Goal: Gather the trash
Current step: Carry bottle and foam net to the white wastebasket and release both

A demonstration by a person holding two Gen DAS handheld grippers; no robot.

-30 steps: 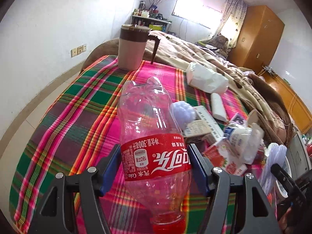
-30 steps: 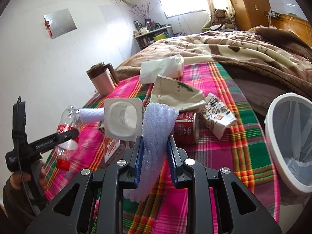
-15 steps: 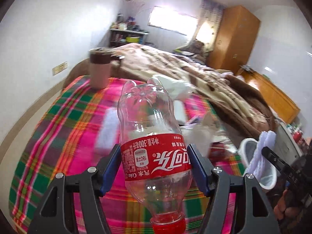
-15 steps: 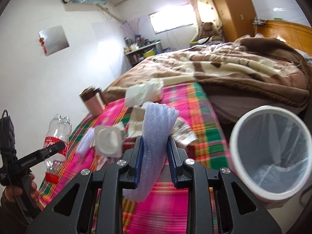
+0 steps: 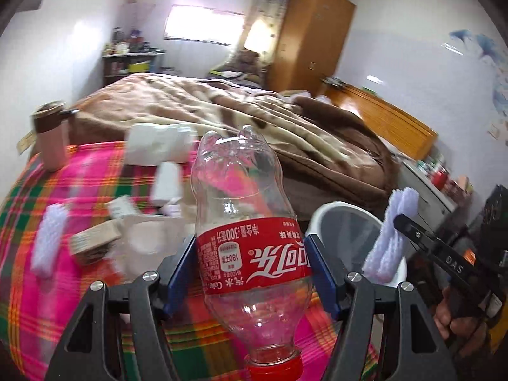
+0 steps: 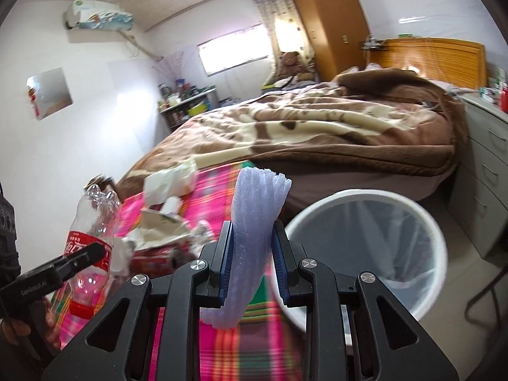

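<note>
A: Now both grippers have swung off the plaid bedspread (image 5: 79, 184) toward the white plastic-lined bin (image 6: 422, 222).

B: Left gripper (image 5: 250, 263) clamps the empty clear red-labelled cola bottle (image 5: 244, 222); right gripper (image 6: 252, 254) pinches the white foam netting sleeve (image 6: 254, 222), near the rim. Drop looks next.

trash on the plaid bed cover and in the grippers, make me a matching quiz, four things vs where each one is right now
Things:
1. clear plastic cola bottle with red label
2. pale purple foam net sleeve
3. round white trash bin
4. pink tumbler with brown lid

Places:
A. on the floor beside the bed
B. in the right gripper
C. standing on the plaid cover
D. in the left gripper

Pairs: 1-D, 2-B, 3-A, 4-C
</note>
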